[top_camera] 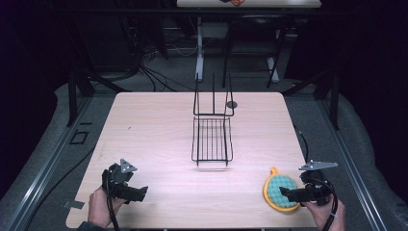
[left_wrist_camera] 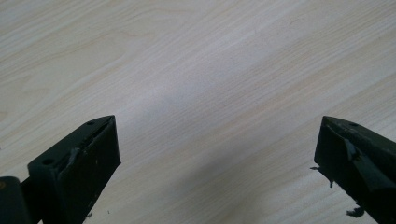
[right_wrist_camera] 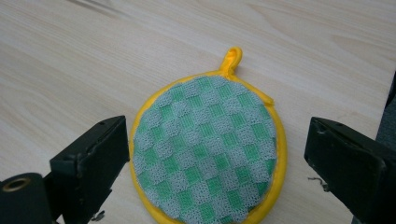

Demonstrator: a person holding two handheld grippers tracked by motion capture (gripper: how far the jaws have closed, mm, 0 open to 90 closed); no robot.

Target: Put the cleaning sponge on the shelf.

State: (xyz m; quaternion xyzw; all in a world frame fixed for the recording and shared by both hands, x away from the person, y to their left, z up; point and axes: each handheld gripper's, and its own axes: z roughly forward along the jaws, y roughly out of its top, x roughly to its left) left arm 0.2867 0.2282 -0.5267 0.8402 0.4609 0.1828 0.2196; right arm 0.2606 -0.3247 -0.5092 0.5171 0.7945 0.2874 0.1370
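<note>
Scrubber pad (right_wrist_camera: 208, 151): near tabletop's (top_camera: 154, 130) front-right corner.
Right gripper (top_camera: 288, 195): jaws wide, straddling pad, untouched.
Left gripper (top_camera: 139, 192): jaws wide, empty, front-left corner.
Wire rack (top_camera: 211, 139): tabletop centre, well apart.

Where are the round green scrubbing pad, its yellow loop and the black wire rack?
Scrubbing pad (right_wrist_camera: 208, 149), right gripper view, middle of its checked green face.
Yellow loop (right_wrist_camera: 232, 58), right gripper view, loop's top.
Wire rack (top_camera: 212, 139), high view, flat grid.

The right tongs (right_wrist_camera: 212, 163) stand wide apart, one black jaw at each lower corner. Between the jaws, untouched by either, a round green-checked scouring pad (right_wrist_camera: 208, 151) with a yellow rim lies flat on the pale wooden counter (right_wrist_camera: 93, 56). Its yellow loop (right_wrist_camera: 232, 58) points away from the tongs.
</note>
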